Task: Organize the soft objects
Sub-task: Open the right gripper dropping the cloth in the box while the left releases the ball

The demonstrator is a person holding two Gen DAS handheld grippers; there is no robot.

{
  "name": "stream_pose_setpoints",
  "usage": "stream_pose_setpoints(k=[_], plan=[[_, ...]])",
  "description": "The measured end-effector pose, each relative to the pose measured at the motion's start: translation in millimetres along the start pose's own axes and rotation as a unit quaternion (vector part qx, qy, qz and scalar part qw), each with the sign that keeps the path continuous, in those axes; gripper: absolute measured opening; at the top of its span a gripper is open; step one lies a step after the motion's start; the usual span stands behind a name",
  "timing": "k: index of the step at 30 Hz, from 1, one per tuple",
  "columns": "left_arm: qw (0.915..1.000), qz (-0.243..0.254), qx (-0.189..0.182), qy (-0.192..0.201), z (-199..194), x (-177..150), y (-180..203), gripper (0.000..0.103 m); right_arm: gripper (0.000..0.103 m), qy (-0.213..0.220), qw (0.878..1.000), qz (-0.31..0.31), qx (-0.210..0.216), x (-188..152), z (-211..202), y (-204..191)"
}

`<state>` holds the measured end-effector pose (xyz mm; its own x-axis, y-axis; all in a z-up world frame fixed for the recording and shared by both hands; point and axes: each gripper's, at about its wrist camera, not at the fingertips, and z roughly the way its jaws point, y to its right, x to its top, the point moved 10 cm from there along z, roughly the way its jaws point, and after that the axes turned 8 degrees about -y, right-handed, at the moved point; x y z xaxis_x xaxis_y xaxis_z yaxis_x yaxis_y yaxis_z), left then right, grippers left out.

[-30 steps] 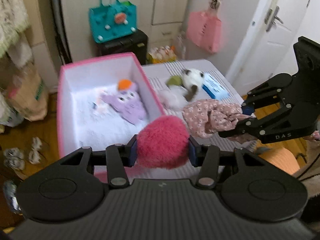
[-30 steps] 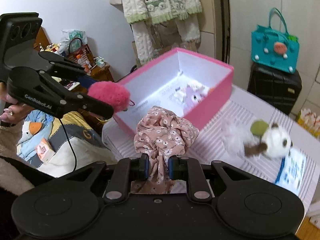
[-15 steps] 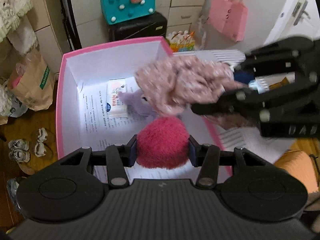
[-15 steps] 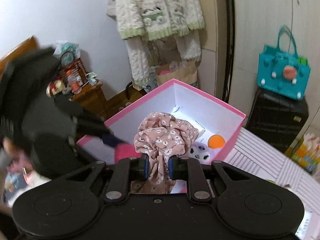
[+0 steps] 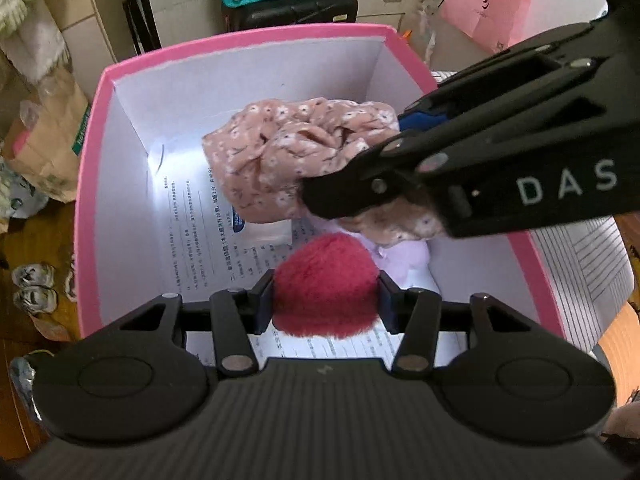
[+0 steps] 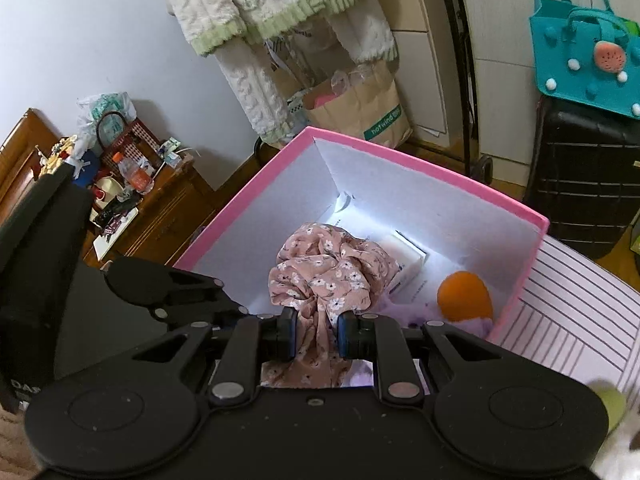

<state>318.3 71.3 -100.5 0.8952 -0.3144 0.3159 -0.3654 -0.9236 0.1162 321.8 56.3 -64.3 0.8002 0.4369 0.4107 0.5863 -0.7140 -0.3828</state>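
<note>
Over pink box (image 5: 90, 184): pompom (image 5: 326, 284), floral scrunchie (image 6: 328, 276), both gripped.

I see a pink box (image 5: 90, 184) with white walls, a dusty-pink floral scrunchie (image 5: 292, 152), and a magenta pom-pom (image 5: 326, 284).

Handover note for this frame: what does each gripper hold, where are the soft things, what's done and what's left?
Left gripper: shut on the red pompom, its jaws just easing open, over the pink box.
Right gripper: shut on the floral scrunchie, also over the box.
Done: purple plush with orange top lies inside.
Left: release both; white plush remains on the striped table.
</note>
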Motion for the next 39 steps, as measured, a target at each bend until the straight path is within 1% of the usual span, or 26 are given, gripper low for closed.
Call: stream_pose_setpoints(k=[3, 5, 6, 8, 10, 13, 16, 17, 19, 21, 22, 23, 29, 34, 39], plan=[[0.9999, -0.008, -0.007, -0.009, 10.3, 3.3, -4.6, 0.051, 0.022, -0.007, 1.0, 0.0, 0.002, 9.2, 8.3, 0.3], [0.9998, -0.013, -0.008, -0.01, 15.3, 5.1, -6.8, 0.053, 0.022, -0.012, 1.0, -0.003, -0.005, 15.6, 14.8, 0.3], [0.9998, -0.015, -0.005, -0.007, 15.8, 5.9, -7.4, 0.055, 0.022, -0.012, 1.0, -0.004, -0.011, 20.9, 18.3, 1.1], [0.9999, -0.009, 0.004, 0.003, 14.6, 6.8, -7.8, 0.065, 0.022, -0.015, 1.0, -0.003, -0.022, 26.5, 25.1, 3.2], [0.9998, -0.006, 0.008, 0.016, 7.1, 5.5, -6.8, 0.068, 0.022, -0.019, 0.999, 0.003, -0.027, 31.5, 31.9, 7.2], [0.9994, -0.005, 0.0, 0.033, -6.5, 1.8, -4.6, 0.069, 0.022, -0.027, 0.999, 0.011, -0.03, 38.5, 43.1, 7.6], [0.999, -0.006, -0.003, 0.044, -17.4, -4.0, -3.3, 0.07, 0.027, -0.028, 0.999, 0.015, -0.04, 44.3, 50.4, 5.9], [0.9988, -0.006, -0.004, 0.048, -20.4, -4.8, -3.2, 0.07, 0.03, -0.027, 0.999, 0.02, -0.04, 45.7, 52.3, 5.5], [0.9984, -0.006, -0.006, 0.056, -27.2, -8.2, -2.0, 0.071, 0.037, -0.028, 0.999, 0.027, -0.031, 47.4, 54.9, 3.2], [0.998, -0.009, -0.005, 0.063, -32.8, -10.8, -3.9, 0.071, 0.04, -0.025, 0.999, 0.03, -0.023, 46.6, 53.0, 0.9], [0.9978, -0.011, -0.005, 0.065, -35.1, -12.8, -4.1, 0.071, 0.043, -0.023, 0.999, 0.03, -0.021, 45.0, 50.9, -0.8], [0.9976, -0.014, -0.004, 0.068, -36.4, -14.2, -5.6, 0.071, 0.043, -0.021, 0.999, 0.029, -0.021, 43.4, 47.8, -2.4], [0.9963, -0.026, 0.005, 0.082, -48.8, -25.8, -9.9, 0.071, 0.043, -0.001, 1.0, 0.023, -0.013, 31.1, 16.3, -10.3], [0.9954, -0.027, 0.012, 0.091, -59.9, -35.0, -5.8, 0.072, 0.043, 0.018, 0.999, -0.002, -0.032, 10.8, -18.2, -17.9], [0.9958, -0.012, 0.021, 0.088, -76.0, -46.3, 5.6, 0.072, 0.043, 0.035, 0.998, -0.026, -0.044, -12.4, -51.1, -29.3]])
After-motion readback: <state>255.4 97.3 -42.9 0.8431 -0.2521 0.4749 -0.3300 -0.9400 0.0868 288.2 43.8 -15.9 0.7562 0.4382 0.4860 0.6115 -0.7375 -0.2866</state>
